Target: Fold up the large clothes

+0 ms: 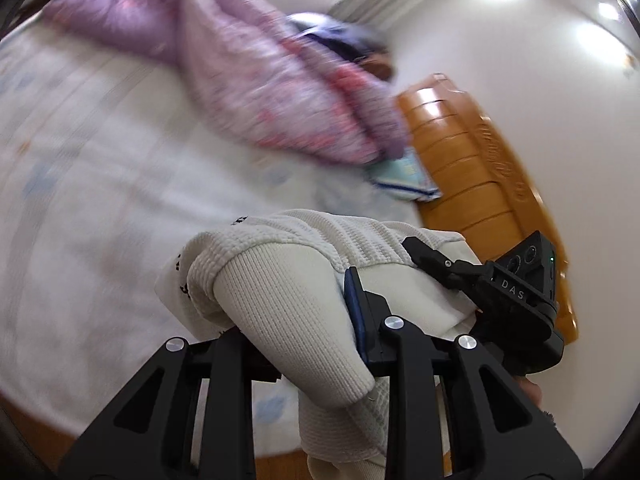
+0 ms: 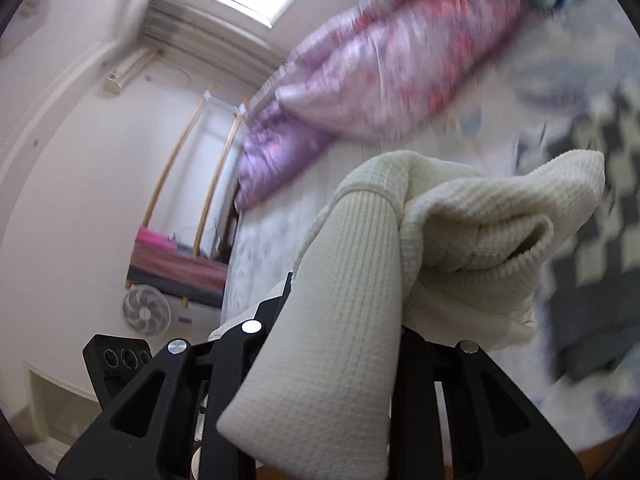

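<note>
Count of things around my claws

I count one cream knit garment (image 1: 280, 280), two claws, left (image 1: 316, 312) and right (image 2: 340, 320), one purple quilt (image 1: 248, 64), one bed (image 1: 100, 160), one fan (image 2: 146, 310).

A purple-pink quilt (image 1: 256, 80) heaped on the pale bed (image 1: 100, 208) — wooden headboard (image 1: 472, 168) behind, white fan (image 2: 146, 310) on the floor.
</note>
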Motion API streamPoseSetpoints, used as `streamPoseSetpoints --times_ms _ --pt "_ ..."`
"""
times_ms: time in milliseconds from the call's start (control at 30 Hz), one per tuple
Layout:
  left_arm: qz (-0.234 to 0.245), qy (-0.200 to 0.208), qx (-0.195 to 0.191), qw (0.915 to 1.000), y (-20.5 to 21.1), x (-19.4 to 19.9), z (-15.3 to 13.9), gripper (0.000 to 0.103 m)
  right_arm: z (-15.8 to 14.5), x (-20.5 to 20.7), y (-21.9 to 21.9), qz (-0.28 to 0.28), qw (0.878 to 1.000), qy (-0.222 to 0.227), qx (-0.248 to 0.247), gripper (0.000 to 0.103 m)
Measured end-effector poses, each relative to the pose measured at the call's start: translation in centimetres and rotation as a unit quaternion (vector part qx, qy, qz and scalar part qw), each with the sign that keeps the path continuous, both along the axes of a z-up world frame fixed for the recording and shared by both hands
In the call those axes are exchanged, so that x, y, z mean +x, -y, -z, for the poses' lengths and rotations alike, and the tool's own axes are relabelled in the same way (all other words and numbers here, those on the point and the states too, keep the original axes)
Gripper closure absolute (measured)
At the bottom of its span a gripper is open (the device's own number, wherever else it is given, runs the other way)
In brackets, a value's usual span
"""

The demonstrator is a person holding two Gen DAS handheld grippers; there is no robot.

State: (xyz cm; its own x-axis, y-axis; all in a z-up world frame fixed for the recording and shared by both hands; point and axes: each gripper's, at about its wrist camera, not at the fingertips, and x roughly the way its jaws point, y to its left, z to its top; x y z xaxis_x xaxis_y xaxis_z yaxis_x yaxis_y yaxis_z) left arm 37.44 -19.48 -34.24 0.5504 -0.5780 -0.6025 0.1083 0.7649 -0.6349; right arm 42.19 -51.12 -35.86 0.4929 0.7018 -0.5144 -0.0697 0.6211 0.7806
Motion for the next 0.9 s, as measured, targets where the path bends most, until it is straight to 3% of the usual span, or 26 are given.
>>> streamPoseSetpoints --times_ms 167,233,267,300,367,433,500,567,633,700,767,833,900 --pt "0.052 0.105 -0.009 0.9931 8.9 3.4 -3.1 0.079 -4.2 1.4 7.9 0.047 0.993 0.11 -0.011 0.08" --pt "0.077 0.161 -0.012 0.9838 13.2 4.3 -2.7 0.079 -4.2 1.2 11.4 0.065 0.987 0.144 -0.01 0.08" --pt "0.085 0.167 -0.005 0.9823 15.1 4.5 -1.6 0.079 -3.5 1.2 13.2 0.07 0.987 0.143 -0.015 0.08" --pt "0.09 0.16 -0.003 0.983 16.4 4.9 -0.5 0.078 -2.1 1.2 14.9 0.075 0.989 0.126 -0.021 0.08" --pt "0.107 0.119 0.014 0.987 20.2 5.5 4.3 0.077 2.3 0.9 17.8 0.093 0.992 0.07 -0.041 0.08" --pt "0.139 0.046 0.052 0.9878 23.9 5.9 10.6 0.075 8.6 0.7 19.9 0.11 0.992 -0.007 -0.061 0.08" --pt "0.18 -0.028 0.098 0.9784 27.1 5.6 17.2 0.073 16.5 -0.2 21.8 0.128 0.981 -0.123 -0.08 0.08" --pt "0.204 -0.053 0.144 0.9669 28.9 4.2 21.1 0.072 22.2 -1.9 22.5 0.15 0.965 -0.203 -0.069 0.078" --pt "0.207 -0.068 0.159 0.963 29.2 3.0 23.5 0.07 24.1 -3.2 22.2 0.161 0.962 -0.211 -0.07 0.075" --pt "0.185 -0.078 0.159 0.9667 28.2 2.7 24.8 0.058 24.2 -3.7 21.3 0.147 0.963 -0.205 -0.094 0.068" --pt "0.153 -0.08 0.167 0.9709 26.9 2.9 25.1 0.03 23.5 -4.0 20.4 0.141 0.959 -0.199 -0.143 0.049" --pt "0.132 -0.088 0.163 0.9737 25.9 3.1 25.2 0.023 22.1 -4.1 20.1 0.147 0.953 -0.196 -0.177 0.044" --pt "0.12 -0.098 0.155 0.9757 24.9 3.3 24.9 0.022 20.7 -4.6 19.6 0.146 0.945 -0.203 -0.21 0.041"
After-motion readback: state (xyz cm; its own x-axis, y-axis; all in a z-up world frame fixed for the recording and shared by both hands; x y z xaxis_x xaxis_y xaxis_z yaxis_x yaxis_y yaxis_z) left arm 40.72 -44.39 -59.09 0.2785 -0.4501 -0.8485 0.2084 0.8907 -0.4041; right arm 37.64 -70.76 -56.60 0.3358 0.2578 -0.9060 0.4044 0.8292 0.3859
